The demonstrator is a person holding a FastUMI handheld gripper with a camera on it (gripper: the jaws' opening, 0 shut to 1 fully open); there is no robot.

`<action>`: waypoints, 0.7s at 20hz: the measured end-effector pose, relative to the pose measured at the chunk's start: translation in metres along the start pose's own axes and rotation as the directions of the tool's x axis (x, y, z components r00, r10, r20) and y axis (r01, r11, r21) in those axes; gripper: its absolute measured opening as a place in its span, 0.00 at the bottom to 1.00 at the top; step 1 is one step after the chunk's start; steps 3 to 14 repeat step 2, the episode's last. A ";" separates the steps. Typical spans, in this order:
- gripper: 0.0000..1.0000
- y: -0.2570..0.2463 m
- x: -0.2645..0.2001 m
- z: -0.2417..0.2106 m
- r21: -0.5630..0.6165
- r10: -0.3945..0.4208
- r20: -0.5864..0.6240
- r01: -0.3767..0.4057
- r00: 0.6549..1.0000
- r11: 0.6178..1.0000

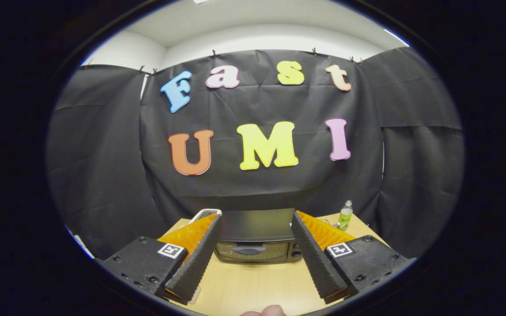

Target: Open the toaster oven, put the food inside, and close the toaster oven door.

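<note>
Gripper view: the gripper [255, 228] is held above the near part of a wooden table [253, 285], its 2 fingers spread wide with nothing between the pads. The toaster oven [255, 239] sits on the table beyond the fingers, framed in the gap between their tips, well apart from them. Its door [253, 251] is closed; a horizontal handle [249, 249] runs across the upper part of the door, and 2 knobs [296, 251] show at the right side. Judgement: the oven is a rigid metal box, heavy enough to stay put under a gentle pull; the door likely hinges at the bottom, so the handle is the place to take hold, pinched from above and drawn down toward the near side. The glass front is the fragile part. A small clear bottle [345, 215] with a green label stands to the right, far side; a white-edged object [205, 214] lies at far left of the oven, identity unclear. No food identified. The bottle label is too small to read. A fingertip [265, 311] shows at the near edge.
</note>
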State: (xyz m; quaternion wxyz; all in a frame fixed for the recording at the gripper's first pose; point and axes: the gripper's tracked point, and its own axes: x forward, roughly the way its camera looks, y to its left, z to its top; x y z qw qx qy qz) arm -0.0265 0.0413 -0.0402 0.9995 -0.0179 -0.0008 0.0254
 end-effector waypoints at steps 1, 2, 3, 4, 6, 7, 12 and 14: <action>1.00 0.001 0.000 0.001 -0.001 -0.001 0.000 0.001 1.000 1.000; 1.00 0.002 0.001 0.000 0.001 0.000 -0.001 0.000 1.000 1.000; 1.00 0.002 0.001 0.000 0.001 0.000 -0.001 0.000 1.000 1.000; 1.00 0.002 0.001 0.000 0.001 0.000 -0.001 0.000 1.000 1.000; 1.00 0.002 0.001 0.000 0.001 0.000 -0.001 0.000 1.000 1.000; 1.00 0.002 0.001 0.000 0.001 0.000 -0.001 0.000 1.000 1.000; 1.00 0.002 0.001 0.000 0.001 0.000 -0.001 0.000 1.000 1.000; 1.00 0.002 0.001 0.000 0.001 0.000 -0.001 0.000 1.000 1.000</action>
